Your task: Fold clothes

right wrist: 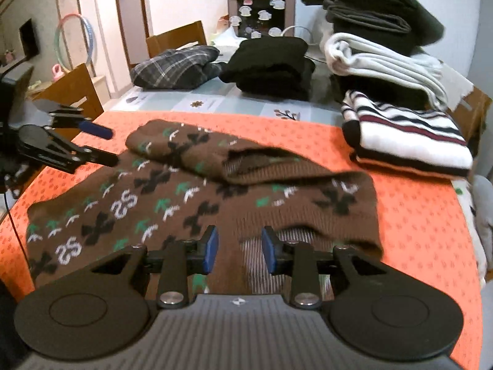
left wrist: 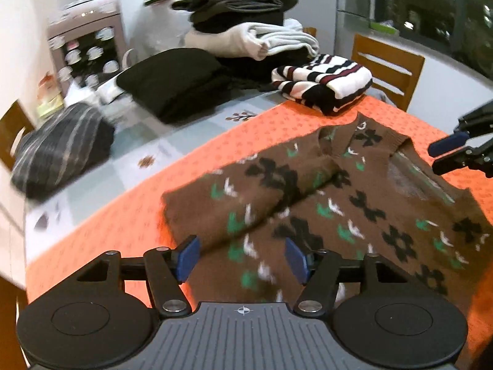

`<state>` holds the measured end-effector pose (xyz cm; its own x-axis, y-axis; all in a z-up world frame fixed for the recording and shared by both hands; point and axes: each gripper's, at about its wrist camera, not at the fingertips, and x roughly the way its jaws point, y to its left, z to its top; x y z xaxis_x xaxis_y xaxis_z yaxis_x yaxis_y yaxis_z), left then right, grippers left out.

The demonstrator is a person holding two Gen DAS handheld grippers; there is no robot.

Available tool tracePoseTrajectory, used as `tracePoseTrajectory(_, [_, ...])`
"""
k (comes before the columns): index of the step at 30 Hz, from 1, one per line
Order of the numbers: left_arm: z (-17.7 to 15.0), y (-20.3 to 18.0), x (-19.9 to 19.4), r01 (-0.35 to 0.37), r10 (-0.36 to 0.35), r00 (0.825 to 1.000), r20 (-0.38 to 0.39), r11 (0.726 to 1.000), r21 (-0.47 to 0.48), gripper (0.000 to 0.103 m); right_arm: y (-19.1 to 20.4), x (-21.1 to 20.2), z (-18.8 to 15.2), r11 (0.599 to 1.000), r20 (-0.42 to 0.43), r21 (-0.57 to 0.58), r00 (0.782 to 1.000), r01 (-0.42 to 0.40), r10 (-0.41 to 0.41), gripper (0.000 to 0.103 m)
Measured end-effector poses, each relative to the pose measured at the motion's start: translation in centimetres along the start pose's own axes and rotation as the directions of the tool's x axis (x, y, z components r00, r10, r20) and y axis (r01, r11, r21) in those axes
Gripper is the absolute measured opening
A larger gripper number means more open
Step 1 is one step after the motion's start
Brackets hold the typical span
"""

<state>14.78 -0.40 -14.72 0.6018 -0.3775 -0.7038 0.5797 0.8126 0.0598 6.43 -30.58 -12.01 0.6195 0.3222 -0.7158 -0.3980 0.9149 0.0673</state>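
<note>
The orange tablecloth (right wrist: 416,215) carries the brown patterned sweater (right wrist: 172,191), spread flat mid-table with one sleeve folded across. It looks soft, thick and floppy, best pinched at hem or shoulder edge. Folded piles crowd the far side, the striped sweater (right wrist: 406,135) nearest. Both the left gripper (left wrist: 242,257) and right gripper (right wrist: 239,248) hover with jaws apart, holding nothing

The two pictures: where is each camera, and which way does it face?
Left wrist: rides on the left gripper, facing down across the brown sweater; its open fingers show, with the right gripper at the edge.
Right wrist: rides on the right gripper, facing the same sweater; its open fingers and the left gripper show.
Shared: sweater, orange cloth, striped folded sweater.
</note>
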Motion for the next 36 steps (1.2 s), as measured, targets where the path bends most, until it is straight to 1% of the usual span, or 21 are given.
tracePoseTrajectory(4, [1.6,-0.3,3.0,0.039,-0.037,0.999,-0.028,0.998,0.057,0.067,-0.3,2.2,1.3,0.999,-0.018,-0.023,0.999,-0.028,0.028,0.036])
tracePoseTrajectory(7, [2.3,-0.9,5.2,0.035,-0.029,0.998,-0.051,0.992,0.123,0.069,-0.5,3.9,1.9,0.998,-0.037,-0.032,0.998,-0.051,0.049,0.036])
tracePoseTrajectory(10, [2.7,-1.0,6.7,0.011,-0.003,0.999,-0.043,0.983,0.186,0.069,-0.6,5.2,2.3,0.997,-0.049,-0.033,0.996,-0.076,0.074,0.036])
tracePoseTrajectory(13, [4.2,-0.2,7.4,-0.032,0.03,0.999,0.013,0.981,0.192,0.069,-0.8,6.4,2.6,0.995,-0.062,-0.04,0.994,-0.092,0.09,0.037])
tracePoseTrajectory(15, [5.6,0.8,7.8,-0.091,0.081,0.994,0.067,0.982,0.164,0.069,-0.9,7.2,2.9,0.994,-0.067,-0.047,0.993,-0.098,0.095,0.037])
tracePoseTrajectory(17, [7.0,1.7,8.2,-0.153,0.137,0.983,0.124,0.979,0.132,0.069,-1.1,7.9,3.3,0.993,-0.065,-0.044,0.992,-0.107,0.104,0.038])
tracePoseTrajectory(20, [9.2,3.3,8.5,-0.224,0.208,0.959,0.191,0.973,0.064,0.069,-1.5,8.9,4.1,0.992,-0.049,-0.044,0.992,-0.118,0.116,0.038])
tracePoseTrajectory(21, [9.8,3.8,8.5,-0.223,0.211,0.957,0.197,0.974,0.04,0.069,-1.5,9.3,4.4,0.992,-0.045,-0.047,0.992,-0.12,0.118,0.038])
tracePoseTrajectory(23, [10.6,4.7,8.4,-0.207,0.203,0.959,0.199,0.978,0.001,0.069,-1.7,10.1,5.0,0.992,-0.036,-0.055,0.993,-0.117,0.115,0.038])
tracePoseTrajectory(24, [10.7,4.9,8.3,-0.193,0.191,0.962,0.197,0.981,-0.008,0.069,-1.8,10.6,5.3,0.992,-0.032,-0.059,0.993,-0.112,0.11,0.038])
tracePoseTrajectory(25, [10.7,5.1,8.2,-0.17,0.168,0.968,0.185,0.985,-0.007,0.069,-2.0,11.0,5.6,0.993,-0.028,-0.06,0.995,-0.101,0.099,0.038])
tracePoseTrajectory(27, [10.0,5.1,8.2,-0.133,0.13,0.981,0.147,0.991,0.006,0.069,-2.7,11.6,6.1,0.996,-0.022,-0.058,0.998,-0.067,0.066,0.038])
tracePoseTrajectory(30, [8.5,4.4,8.6,-0.089,0.085,0.993,0.088,0.995,0.042,0.069,-4.0,12.1,6.5,0.999,-0.022,-0.041,1.0,-0.017,0.016,0.04])
tracePoseTrajectory(33, [6.8,3.9,7.9,-0.046,0.044,0.998,0.047,0.998,0.044,0.069,-5.4,11.4,6.4,1.0,-0.03,-0.014,1.0,-0.004,0.004,0.04])
tracePoseTrajectory(36, [5.0,3.6,6.1,-0.013,0.012,1.0,0.019,1.0,0.028,0.069,-6.4,10.1,5.8,1.0,-0.054,0.015,0.998,-0.011,0.011,0.04])
